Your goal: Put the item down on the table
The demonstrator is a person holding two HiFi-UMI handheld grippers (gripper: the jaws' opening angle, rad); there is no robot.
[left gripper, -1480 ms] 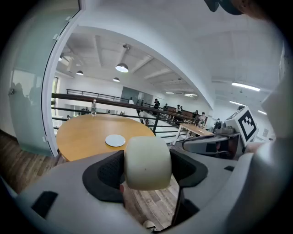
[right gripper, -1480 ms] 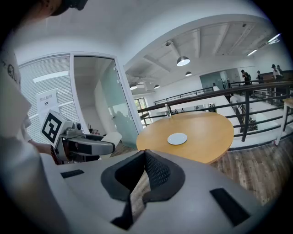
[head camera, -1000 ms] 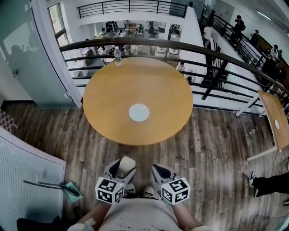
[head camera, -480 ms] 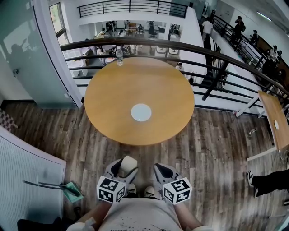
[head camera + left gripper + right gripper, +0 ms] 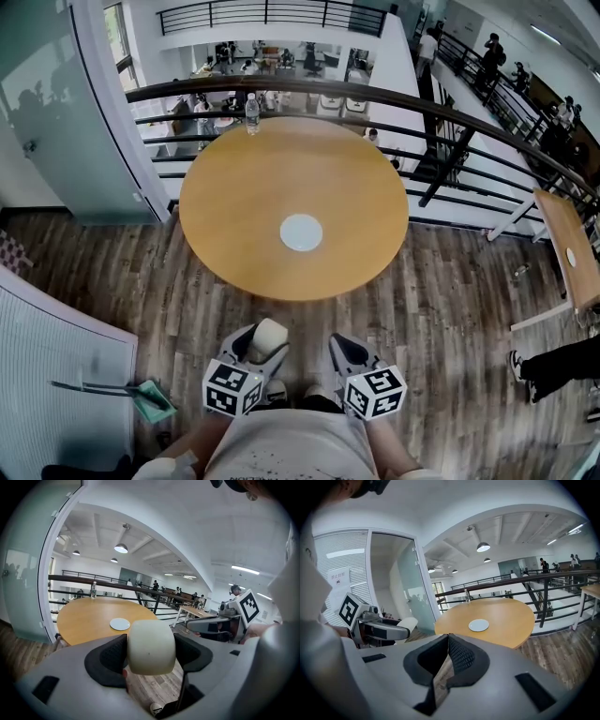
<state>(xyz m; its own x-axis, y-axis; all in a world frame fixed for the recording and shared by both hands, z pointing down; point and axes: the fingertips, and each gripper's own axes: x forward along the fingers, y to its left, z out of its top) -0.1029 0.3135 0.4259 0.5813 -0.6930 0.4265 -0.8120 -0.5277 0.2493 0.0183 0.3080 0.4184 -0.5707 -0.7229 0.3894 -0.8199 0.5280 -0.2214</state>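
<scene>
Fingers (image 5: 108,657) of the left gripper (image 5: 259,343) are closed on the item (image 5: 151,647), which is clamped between the two black pads. The item is seen as a smooth, cream-white body with rounded edges and a plain, matt skin. It is wider than the pads and bulges out above them. Whether it is hollow or solid cannot be told. In the head view it is shown as a pale rounded lump at the tip of the left gripper. It is carried close to the person's body, over the plank floor (image 5: 441,309) and short of the near edge of the round surface (image 5: 244,197), apart from it.

The right gripper (image 5: 344,350) is held just beside the left one, at about the same height. Its fingers (image 5: 461,656) are pressed together at their tips, and only a thin wedge of floor is seen between them lower down.

The surface is of orange-brown wood. A flat white disc (image 5: 301,232) is set near its middle. A clear bottle (image 5: 251,112) is stood upright at its far edge, just before a dark railing (image 5: 375,91). Both are well apart from the item.
</scene>
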